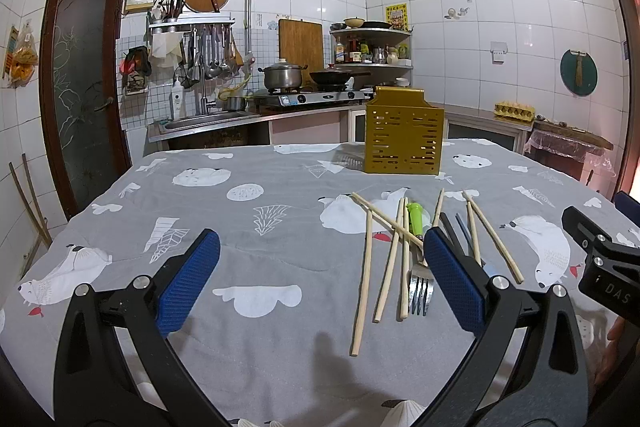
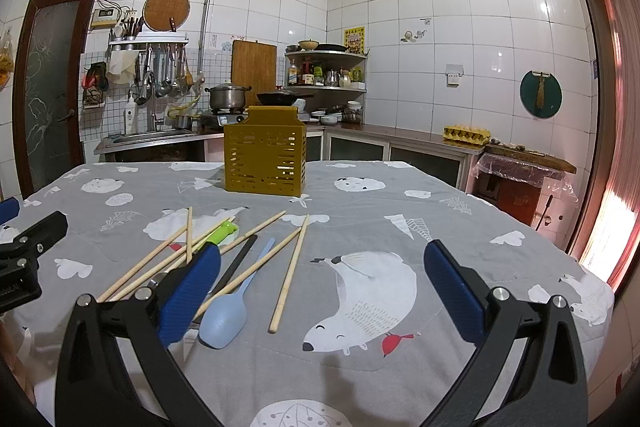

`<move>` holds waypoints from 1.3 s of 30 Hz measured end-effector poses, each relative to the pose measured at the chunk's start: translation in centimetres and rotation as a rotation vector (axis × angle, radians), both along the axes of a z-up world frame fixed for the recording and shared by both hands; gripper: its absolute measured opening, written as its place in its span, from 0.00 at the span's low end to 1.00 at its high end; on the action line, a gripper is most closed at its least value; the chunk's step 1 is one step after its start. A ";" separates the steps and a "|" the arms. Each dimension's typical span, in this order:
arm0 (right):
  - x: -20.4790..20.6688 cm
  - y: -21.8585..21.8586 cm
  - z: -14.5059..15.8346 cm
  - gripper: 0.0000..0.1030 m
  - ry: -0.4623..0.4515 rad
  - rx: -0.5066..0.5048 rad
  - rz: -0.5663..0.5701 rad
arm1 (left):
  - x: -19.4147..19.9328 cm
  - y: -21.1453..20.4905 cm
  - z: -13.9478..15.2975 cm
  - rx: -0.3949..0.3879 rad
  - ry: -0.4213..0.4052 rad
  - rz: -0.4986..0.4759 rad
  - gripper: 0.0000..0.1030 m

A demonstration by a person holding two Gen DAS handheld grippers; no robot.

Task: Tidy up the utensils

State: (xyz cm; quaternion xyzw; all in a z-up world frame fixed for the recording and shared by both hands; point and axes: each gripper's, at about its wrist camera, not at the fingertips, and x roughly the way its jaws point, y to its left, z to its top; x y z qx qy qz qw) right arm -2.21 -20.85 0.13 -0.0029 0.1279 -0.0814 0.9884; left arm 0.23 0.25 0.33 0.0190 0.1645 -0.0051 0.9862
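Observation:
A mustard-yellow slotted utensil holder (image 1: 403, 131) (image 2: 265, 155) stands upright at the far side of the table. Several wooden chopsticks (image 1: 365, 259) (image 2: 289, 275) lie scattered on the cloth, mixed with a green-handled fork (image 1: 420, 287), a light blue spoon (image 2: 226, 315) and a black utensil (image 2: 236, 263). My left gripper (image 1: 320, 247) is open and empty, the pile by its right finger. My right gripper (image 2: 320, 259) is open and empty, the pile by its left finger. Each gripper shows at the edge of the other's view (image 1: 596, 251) (image 2: 24, 251).
The table carries a grey cloth with polar bear prints (image 1: 240, 227) (image 2: 400, 227). Behind it runs a kitchen counter with a sink (image 1: 208, 119), a stove with a pot (image 1: 282, 77) and a wok, and an egg carton (image 2: 466, 134). A door (image 1: 80, 87) is at the left.

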 end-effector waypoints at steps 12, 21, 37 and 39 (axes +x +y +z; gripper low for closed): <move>0.1 0.0 0.1 0.96 -0.002 -0.004 -0.004 | -0.2 0.1 -0.1 -0.002 -0.002 -0.001 0.95; 0.0 0.1 0.1 0.96 -0.004 -0.005 -0.004 | -0.2 0.1 -0.1 -0.002 -0.002 -0.001 0.95; 0.1 0.1 0.1 0.96 -0.003 -0.008 -0.006 | -0.3 0.1 -0.1 -0.003 -0.004 -0.001 0.95; 0.1 0.1 0.1 0.96 -0.002 -0.007 -0.005 | -0.3 0.1 -0.1 -0.003 -0.004 -0.001 0.95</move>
